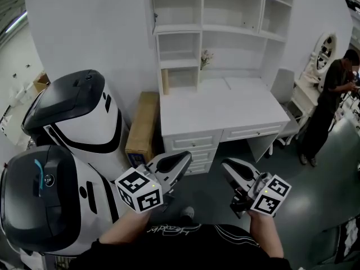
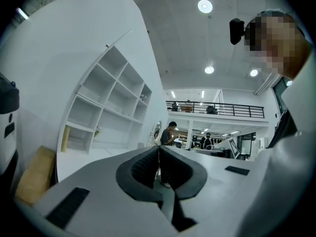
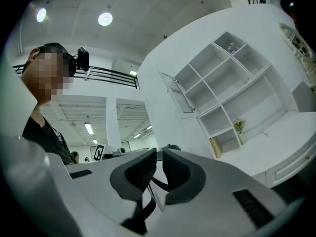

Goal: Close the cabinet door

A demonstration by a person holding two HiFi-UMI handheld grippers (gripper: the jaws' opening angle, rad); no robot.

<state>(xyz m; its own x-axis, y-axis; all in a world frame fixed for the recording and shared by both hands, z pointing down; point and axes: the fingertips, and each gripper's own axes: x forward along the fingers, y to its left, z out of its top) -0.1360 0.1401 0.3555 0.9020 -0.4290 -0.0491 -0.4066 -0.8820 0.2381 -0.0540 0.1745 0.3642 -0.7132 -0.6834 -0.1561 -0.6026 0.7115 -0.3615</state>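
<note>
Left gripper [image 2: 158,150] clenched, empty; right gripper [image 3: 159,153] seemingly parted a crack, empty. Open cabinet door [image 3: 177,97], well ahead and above, likely needs only a push.

The head camera sits high and looks steeply down past the left gripper [image 1: 181,161] and right gripper [image 1: 228,165], both close below it. Beyond them it takes in the white table with drawers [image 1: 225,108] and the white open shelf unit [image 1: 230,16] farther off. Each gripper camera rides just behind its own dark padded fingers [image 2: 143,167], facing along them. All three views share the shelf unit. The head and left gripper views also share a distant person in dark clothes [image 1: 332,94].
</note>
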